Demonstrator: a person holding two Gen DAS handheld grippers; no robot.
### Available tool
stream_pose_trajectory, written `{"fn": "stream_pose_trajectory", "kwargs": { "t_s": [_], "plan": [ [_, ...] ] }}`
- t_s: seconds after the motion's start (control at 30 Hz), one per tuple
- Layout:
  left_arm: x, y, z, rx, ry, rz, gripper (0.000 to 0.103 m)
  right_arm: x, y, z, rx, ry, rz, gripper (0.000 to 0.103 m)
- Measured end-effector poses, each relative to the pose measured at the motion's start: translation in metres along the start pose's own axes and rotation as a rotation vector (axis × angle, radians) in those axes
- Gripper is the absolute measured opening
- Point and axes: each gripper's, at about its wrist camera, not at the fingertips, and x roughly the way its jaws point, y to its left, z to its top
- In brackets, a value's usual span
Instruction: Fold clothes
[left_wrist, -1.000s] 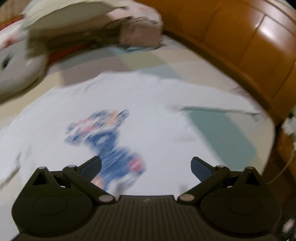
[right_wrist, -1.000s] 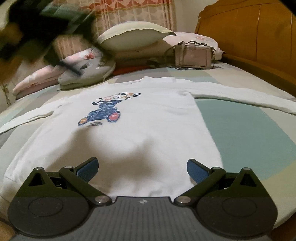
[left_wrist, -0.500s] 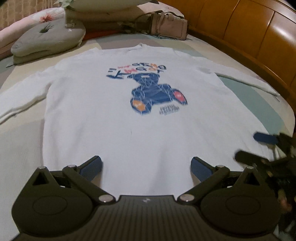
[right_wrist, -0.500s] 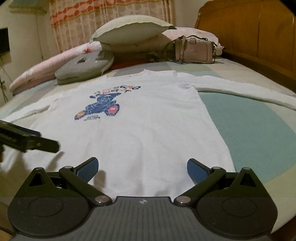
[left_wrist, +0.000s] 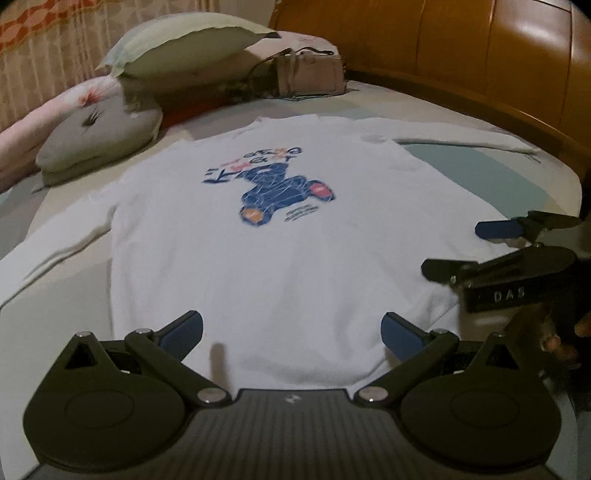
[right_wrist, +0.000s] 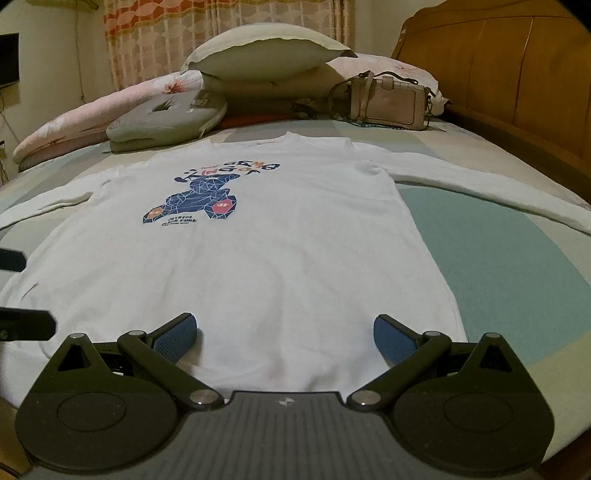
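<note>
Steadying after a blurred swing 1 s ago, the left gripper (left_wrist: 291, 334) hovers wide open and empty over the hem of the white sweatshirt (left_wrist: 280, 258), spread flat mid-bed. From the right wrist, the right gripper (right_wrist: 284, 334) gapes empty at the same hem near the bed's foot edge, so folding can start.

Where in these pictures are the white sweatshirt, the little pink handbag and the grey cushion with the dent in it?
white sweatshirt (right_wrist: 258, 258), right wrist view, on the plain chest below the print.
pink handbag (right_wrist: 389, 103), right wrist view, on its front panel.
grey cushion (right_wrist: 166, 118), right wrist view, on its top face beside the dent.
</note>
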Motion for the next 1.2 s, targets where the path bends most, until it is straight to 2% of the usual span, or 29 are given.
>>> {"fn": "stream_pose_trajectory", "kwargs": {
  "t_s": [0.23, 0.37, 0.47, 0.6, 0.7, 0.77, 0.83, 0.93, 0.97, 1.03, 1.1, 1.13, 1.2],
  "plan": [
    [0.009, -0.01, -0.02, 0.001, 0.04, 0.001, 0.102, -0.001, -0.002, 0.001, 0.0, 0.005, 0.01, 0.103],
    [-0.001, -0.009, -0.037, -0.043, 0.048, -0.016, 0.102, -0.002, -0.002, 0.001, 0.003, 0.008, 0.011, 0.103],
    [-0.011, -0.01, -0.04, -0.043, 0.041, -0.006, 0.102, -0.002, -0.001, 0.0, -0.004, 0.009, 0.005, 0.103],
    [-0.019, -0.011, -0.036, -0.045, -0.014, 0.02, 0.102, -0.008, 0.004, 0.001, -0.011, 0.001, -0.009, 0.103],
    [-0.013, -0.007, -0.035, -0.06, 0.005, 0.002, 0.102, -0.022, 0.011, 0.002, -0.043, -0.072, 0.055, 0.103],
    [-0.008, -0.005, -0.038, -0.07, 0.024, 0.012, 0.102, -0.025, 0.018, 0.003, -0.075, -0.085, 0.11, 0.103],
    [-0.007, -0.004, -0.042, -0.083, 0.033, 0.01, 0.102, -0.022, 0.027, 0.002, -0.112, -0.058, 0.138, 0.103],
    [-0.01, -0.002, -0.046, -0.092, 0.039, 0.01, 0.102, -0.011, 0.034, -0.001, -0.169, 0.002, 0.082, 0.103],
    [-0.012, -0.002, -0.047, -0.092, 0.048, 0.012, 0.102, -0.008, 0.032, -0.002, -0.168, 0.02, 0.057, 0.103],
    [-0.016, -0.001, -0.048, -0.084, 0.077, 0.021, 0.102, -0.008, 0.019, 0.001, -0.098, 0.048, 0.07, 0.103],
    [-0.022, 0.002, -0.045, -0.09, 0.104, 0.034, 0.102, -0.008, 0.011, 0.001, -0.08, 0.06, 0.054, 0.103],
    [-0.026, 0.004, -0.042, -0.097, 0.103, 0.033, 0.102, -0.008, 0.009, 0.001, -0.081, 0.063, 0.046, 0.103],
    [-0.033, 0.009, -0.034, -0.1, 0.052, 0.025, 0.102, -0.009, 0.011, -0.001, -0.085, 0.061, 0.035, 0.103]
  ]
}}
